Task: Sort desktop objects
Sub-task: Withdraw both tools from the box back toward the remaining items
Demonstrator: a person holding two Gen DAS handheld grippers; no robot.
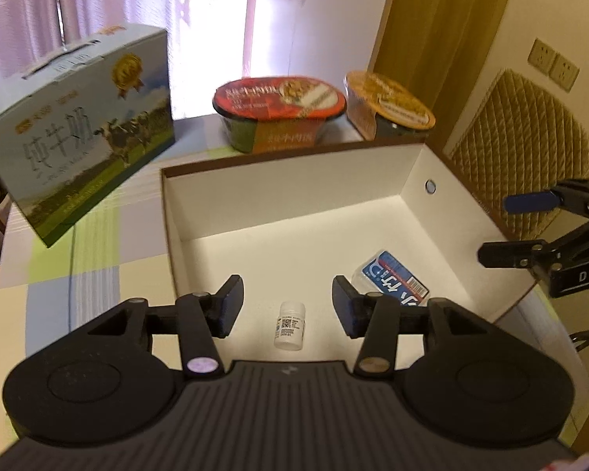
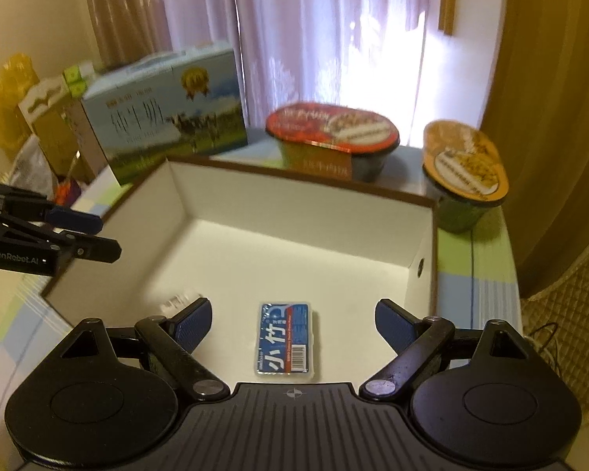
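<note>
A white open box (image 1: 286, 204) (image 2: 294, 192) with a brown rim sits on the checked cloth. Inside it a small white bottle (image 1: 290, 325) lies on the floor, and a blue clear case (image 1: 396, 280) (image 2: 286, 339) lies to its right. My left gripper (image 1: 288, 306) hovers open over the bottle, which lies between the fingers but apart from them. My right gripper (image 2: 293, 324) is open above the blue case, with nothing held. The bottle (image 2: 178, 301) shows blurred beside the right gripper's left finger. Each gripper shows in the other's view: the right gripper (image 1: 518, 227) and the left gripper (image 2: 98, 235).
A milk carton box (image 1: 78, 129) (image 2: 165, 114) stands behind the box at the left. A red-lidded noodle bowl (image 1: 280, 112) (image 2: 333, 137) and an orange-lidded bowl (image 1: 388, 106) (image 2: 465, 174) stand behind the far wall. A quilted chair back (image 1: 526, 149) is at the right.
</note>
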